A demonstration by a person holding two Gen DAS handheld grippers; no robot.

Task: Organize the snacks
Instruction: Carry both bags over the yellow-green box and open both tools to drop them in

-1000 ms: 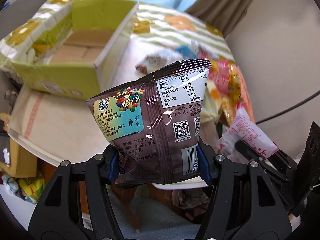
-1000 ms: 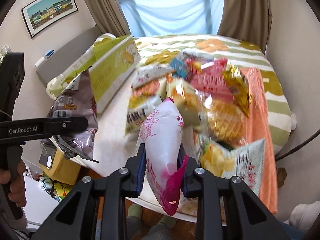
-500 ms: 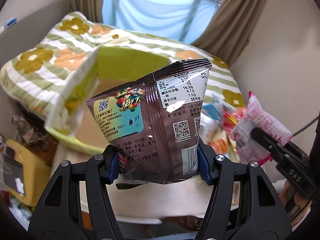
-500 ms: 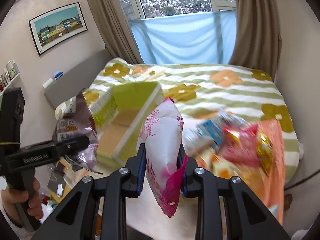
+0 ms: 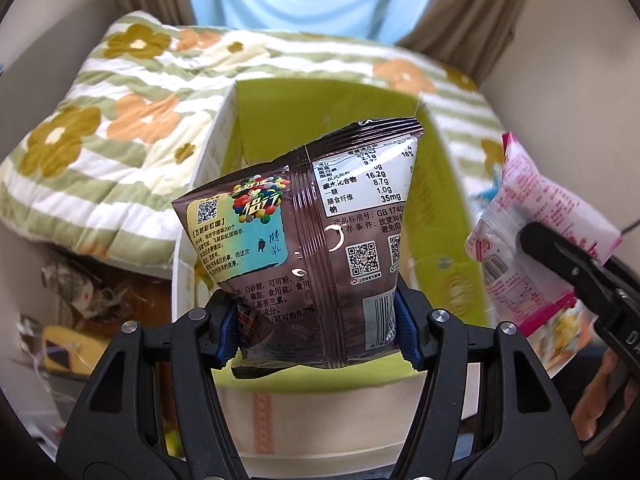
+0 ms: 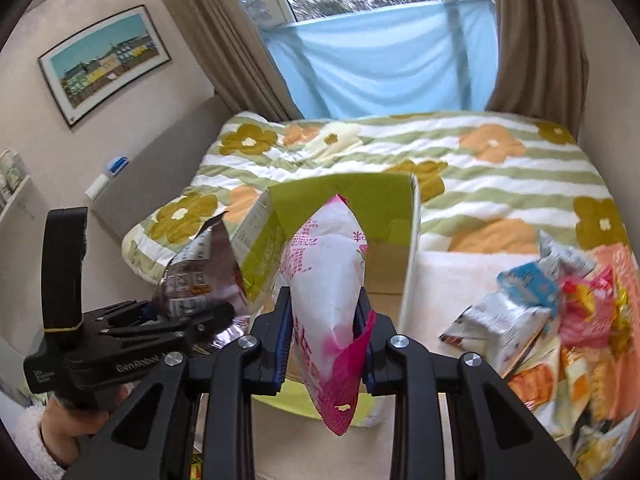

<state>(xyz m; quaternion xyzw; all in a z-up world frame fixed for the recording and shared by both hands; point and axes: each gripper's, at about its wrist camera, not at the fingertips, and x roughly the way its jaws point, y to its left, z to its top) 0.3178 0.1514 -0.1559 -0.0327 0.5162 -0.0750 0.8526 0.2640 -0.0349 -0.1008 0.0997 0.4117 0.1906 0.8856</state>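
The brown snack bag (image 5: pixel 320 240) stands upright at the centre of the left wrist view, its lower end pinched between the left gripper (image 5: pixel 318 330) fingers (image 5: pixel 228 328), which are clamped on it; its back panel with nutrition table and QR codes faces the camera; behind it, from about 10 to 2 o'clock, the open green cardboard box (image 5: pixel 344 104) shows its yellow-green inner walls. In the right wrist view the pink-and-white snack bag (image 6: pixel 328 276) is at the centre, squeezed at its lower part by the right gripper (image 6: pixel 324 336) fingers (image 6: pixel 282 332), clamped tight on it, its magenta sealed edge hanging below them; the same box lies just behind it at 12 o'clock, open side up, cardboard floor visible; the left gripper and brown bag are at 9 o'clock, held in a hand (image 6: pixel 70 420) with a fluffy white sleeve (image 6: pixel 32 440). At 3 o'clock a pile of loose snack packets (image 6: pixel 540 320) lies on the pale surface (image 6: pixel 448 280), blurred; beyond everything, the bed's flowered green-striped quilt (image 6: pixel 500 172), then blue cloth (image 6: pixel 384 64) under the window between brown curtains (image 6: pixel 224 40); a framed picture (image 6: pixel 106 64) hangs at 10 o'clock.
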